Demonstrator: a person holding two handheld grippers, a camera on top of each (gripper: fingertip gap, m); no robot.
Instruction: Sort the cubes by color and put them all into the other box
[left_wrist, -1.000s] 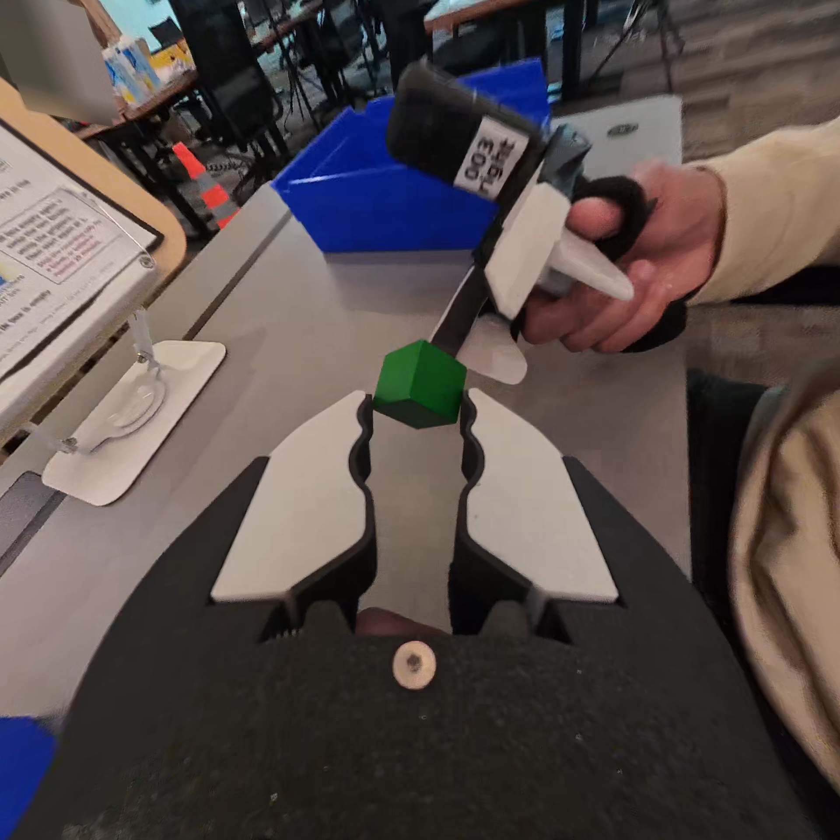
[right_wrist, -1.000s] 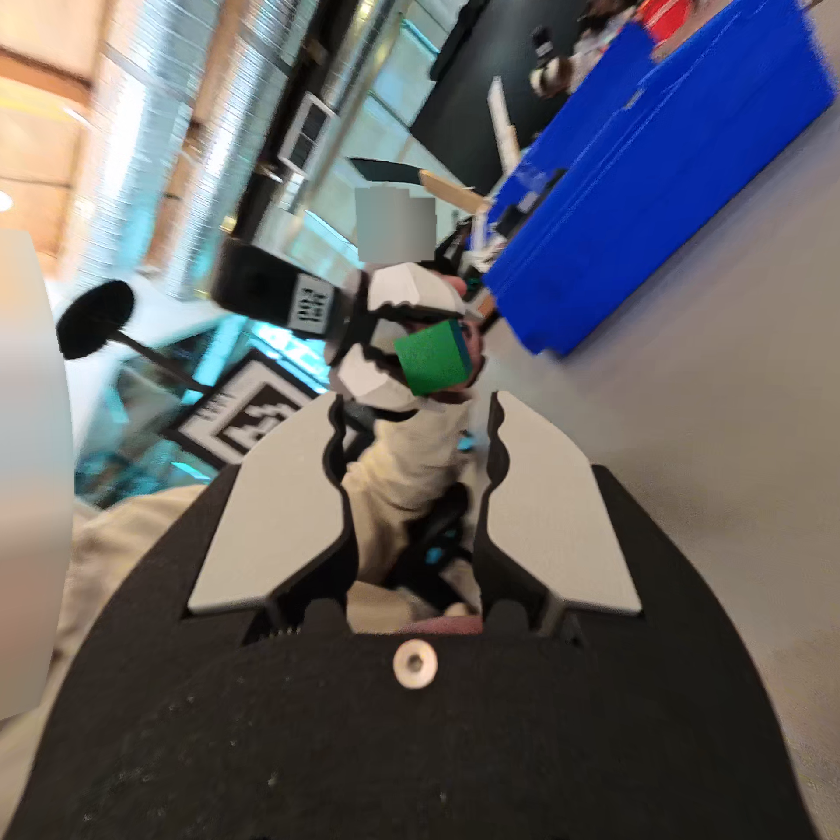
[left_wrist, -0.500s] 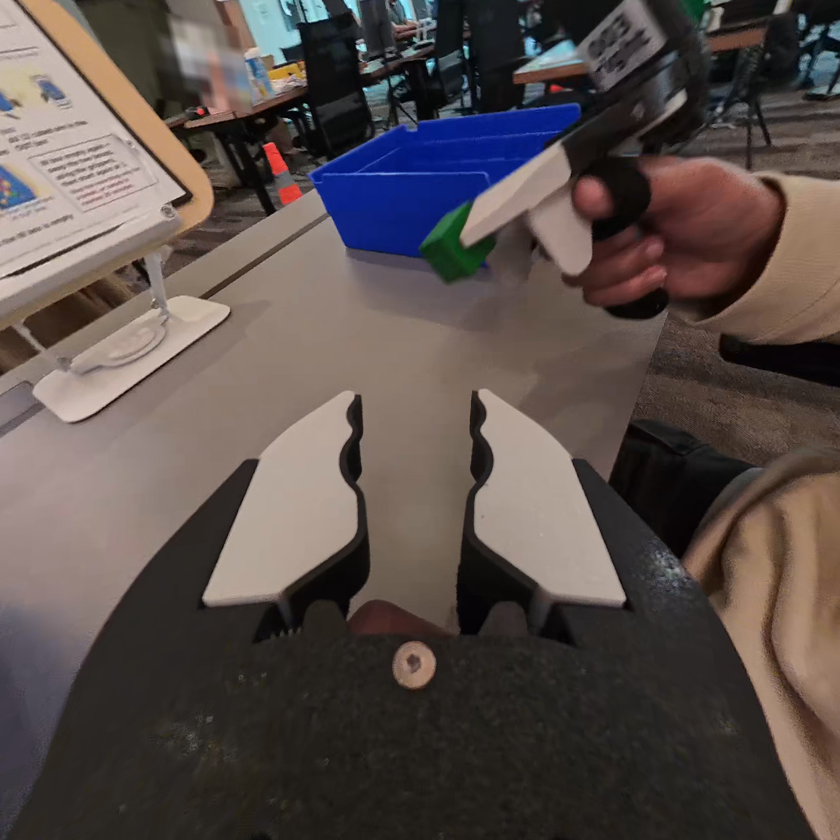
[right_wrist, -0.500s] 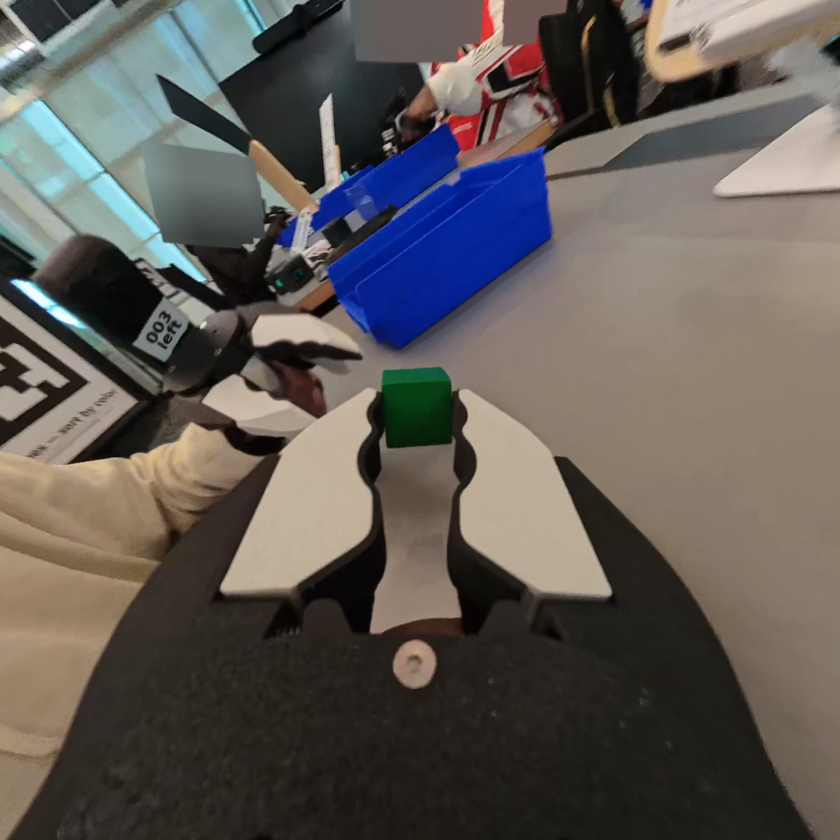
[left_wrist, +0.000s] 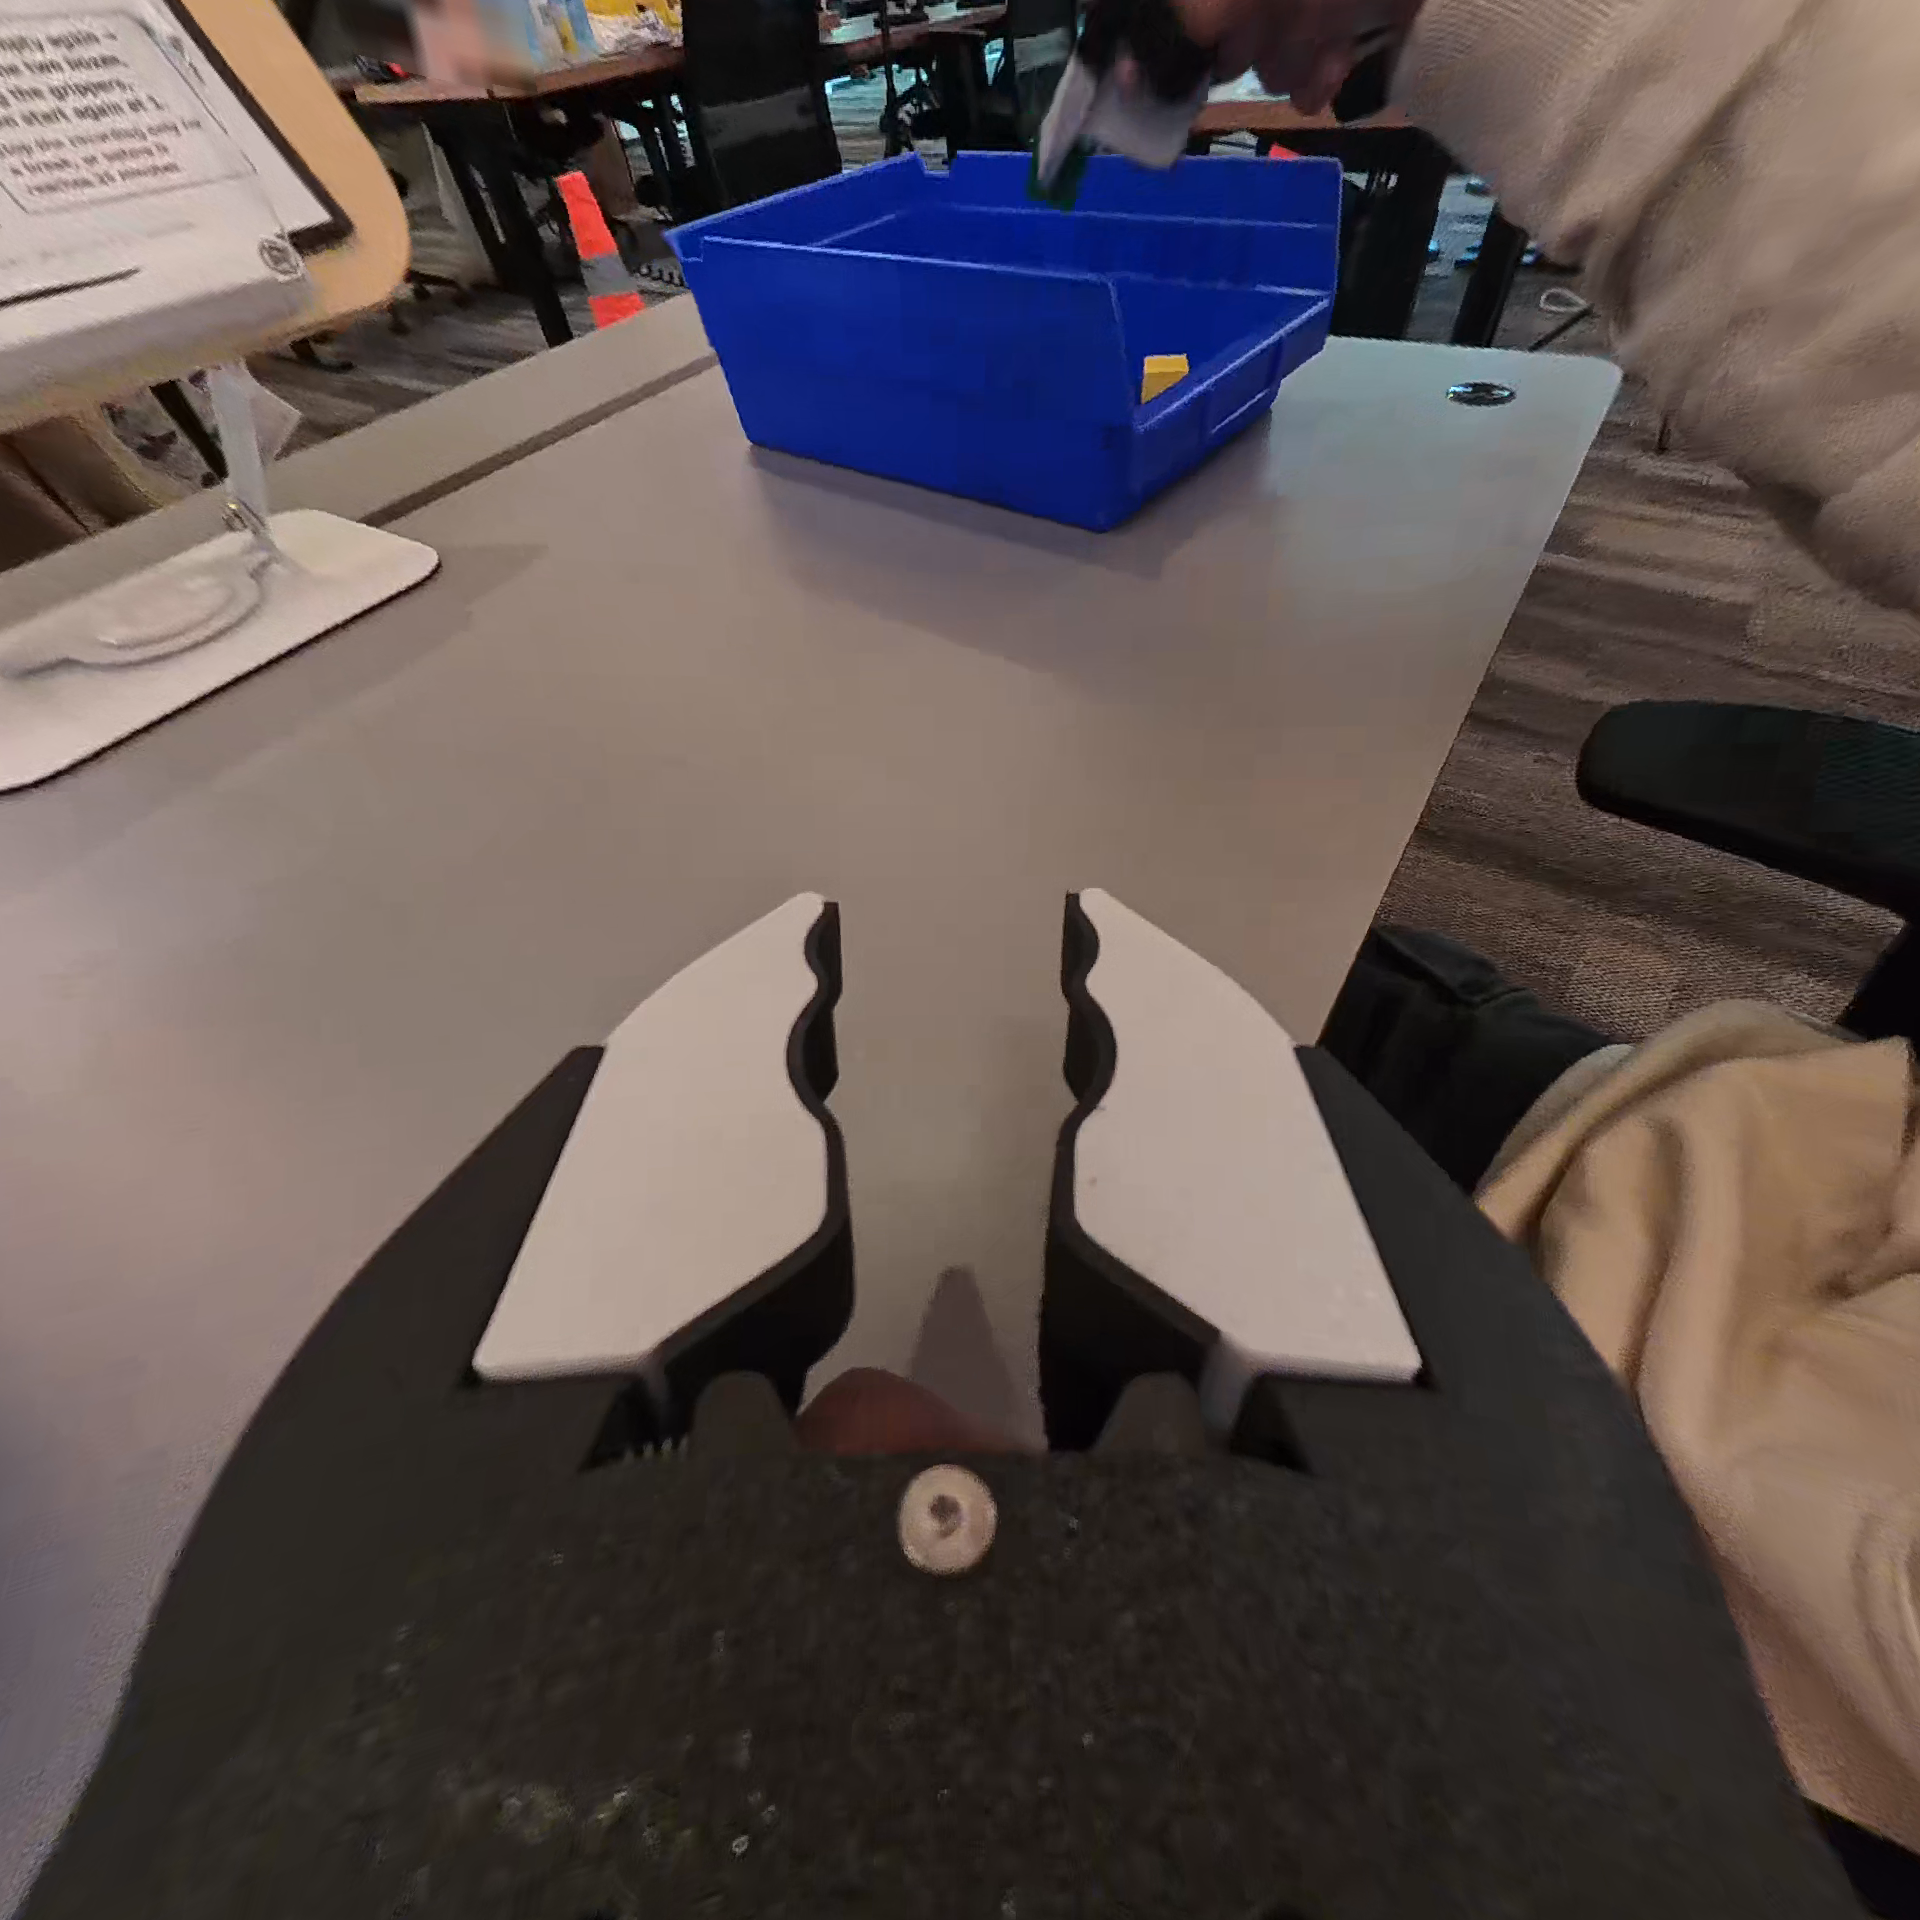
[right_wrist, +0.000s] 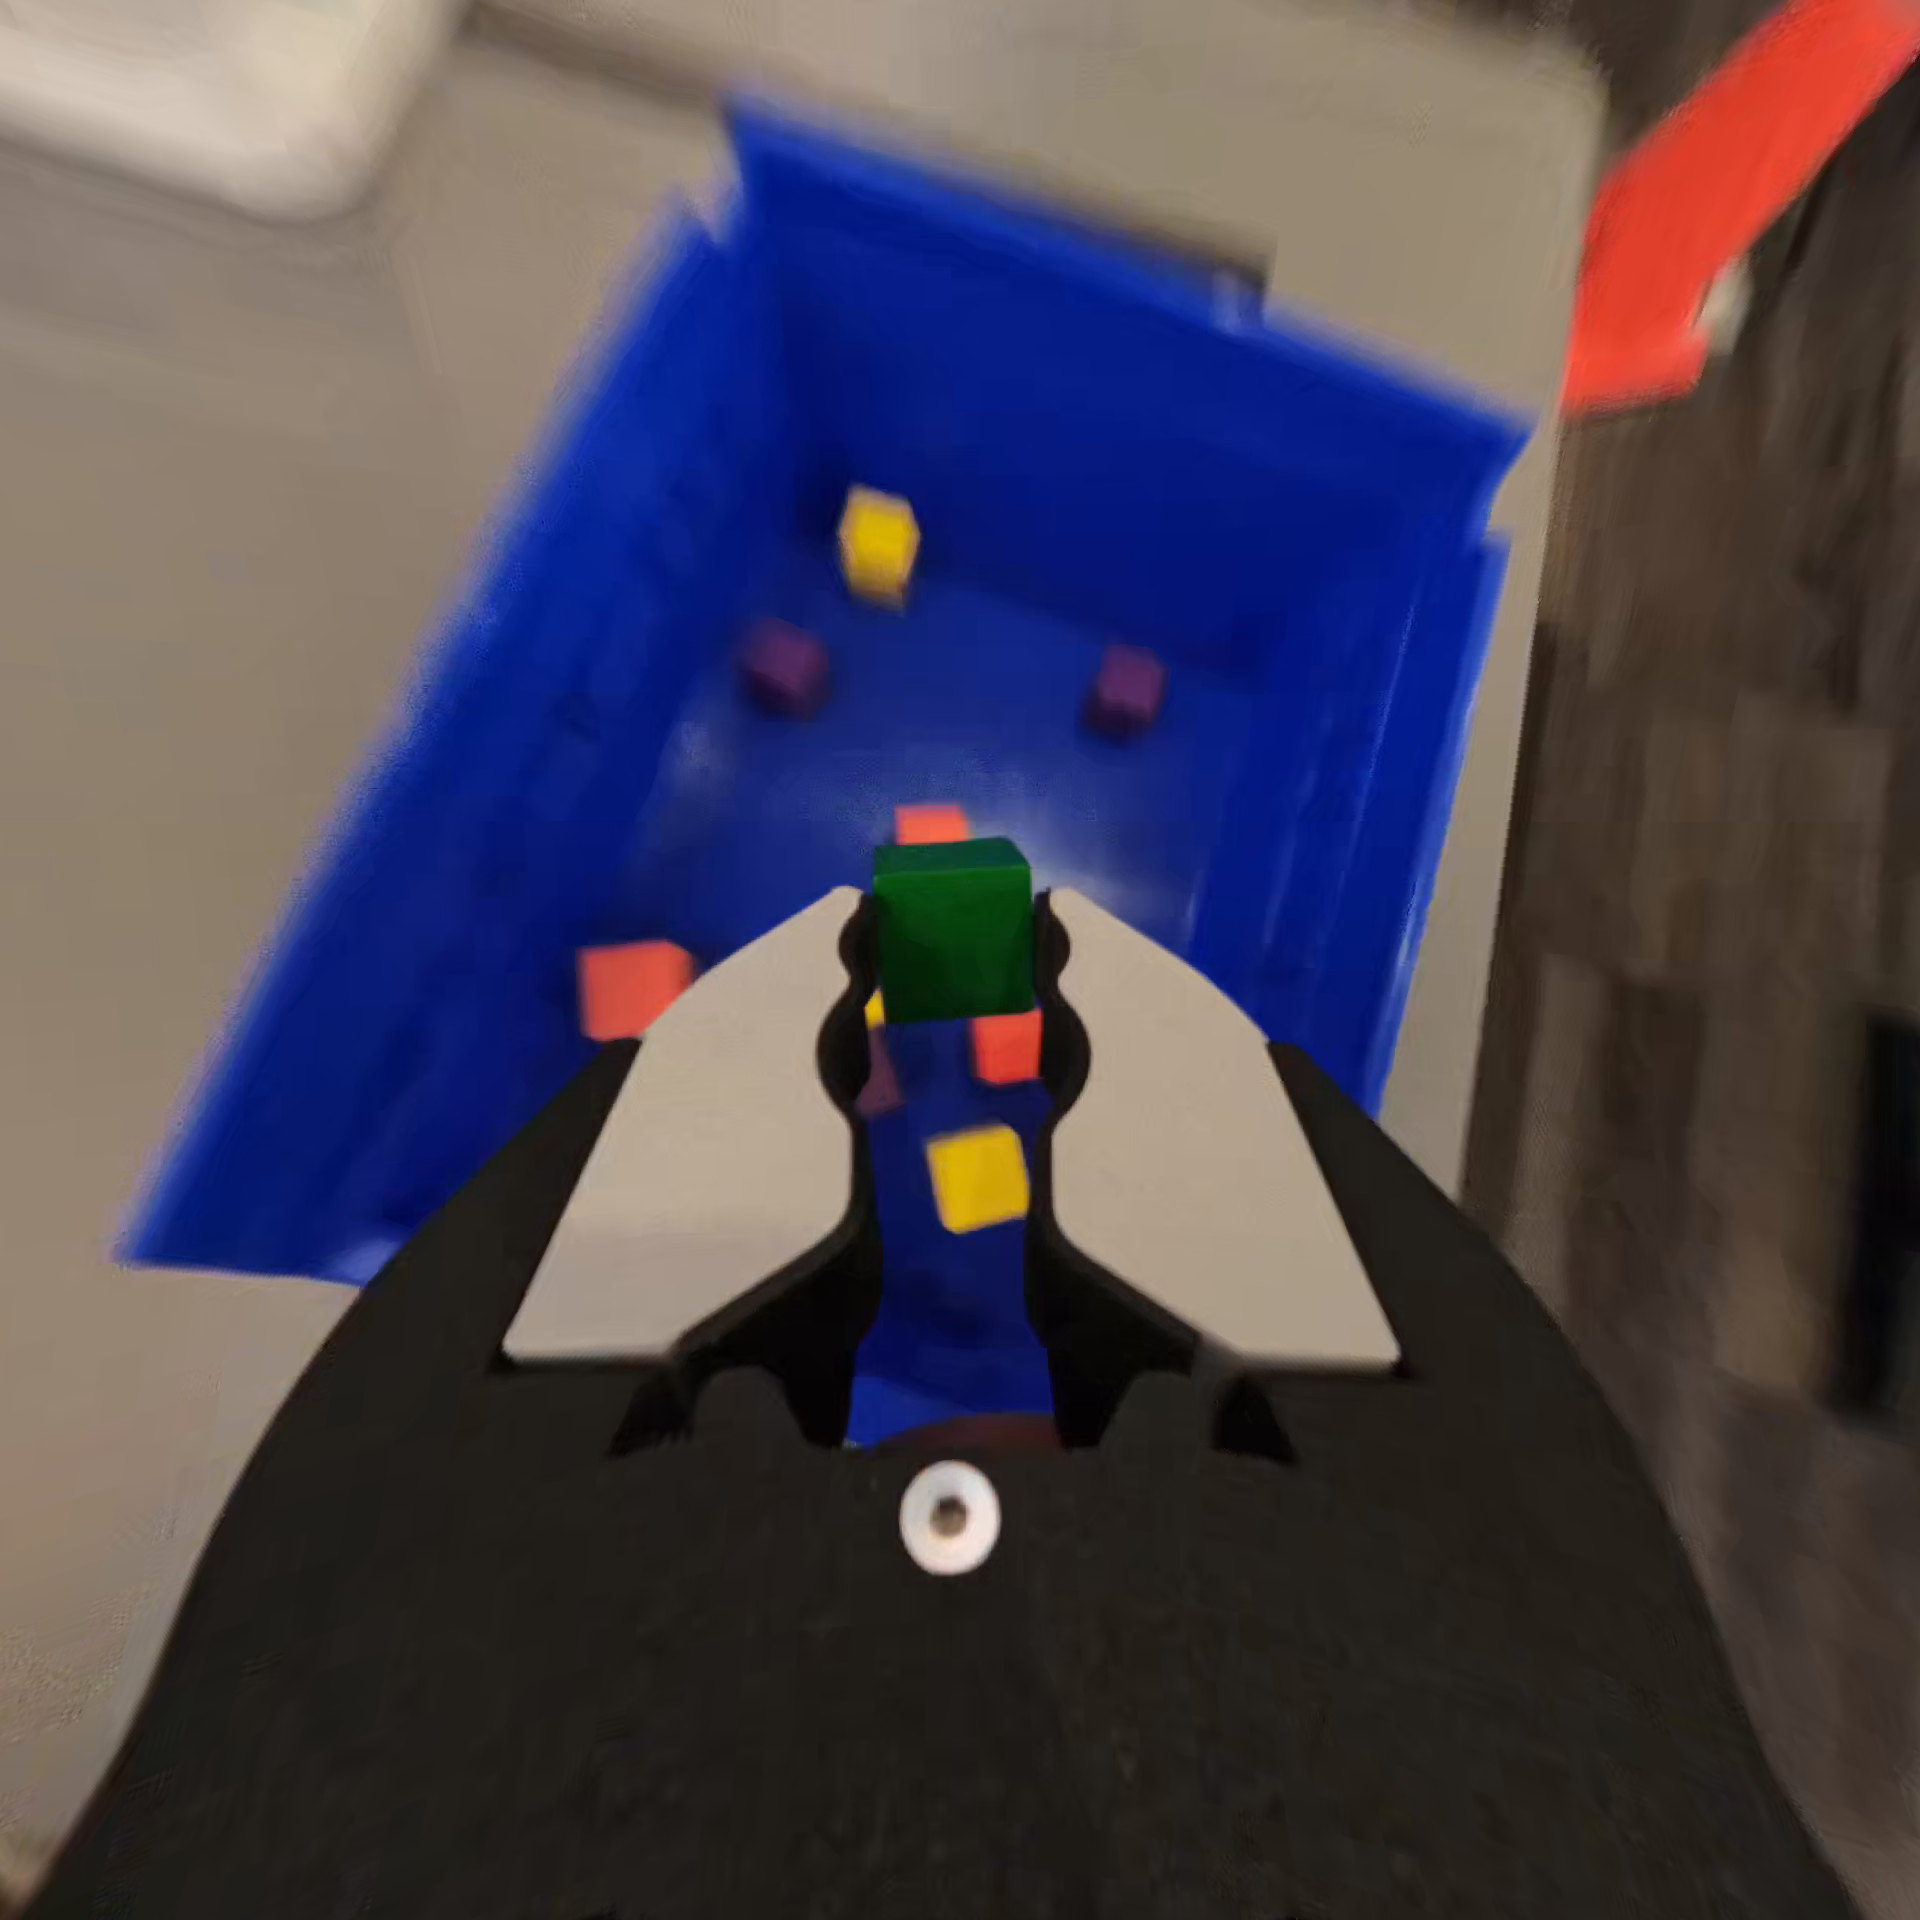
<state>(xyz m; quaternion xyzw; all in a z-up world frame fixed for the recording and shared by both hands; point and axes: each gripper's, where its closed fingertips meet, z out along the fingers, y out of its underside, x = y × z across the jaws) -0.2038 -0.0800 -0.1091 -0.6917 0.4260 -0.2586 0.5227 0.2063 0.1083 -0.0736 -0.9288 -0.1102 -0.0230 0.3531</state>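
Two tools: right tool (right_wrist: 951, 930) pinching green cube (right_wrist: 953, 928) over blue box (right_wrist: 1299, 499), left tool (left_wrist: 948, 914) spread above gray table (left_wrist: 644, 727).

Left wrist view: low over counter (left_wrist: 727, 675), faces blue box (left_wrist: 987, 353) from distance. Right wrist view: close above same box (right_wrist: 582, 831), looks down inside. Box is shared.

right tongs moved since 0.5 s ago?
Yes. The right tongs, shut on the green cube, went from short of the blue bin to above it.
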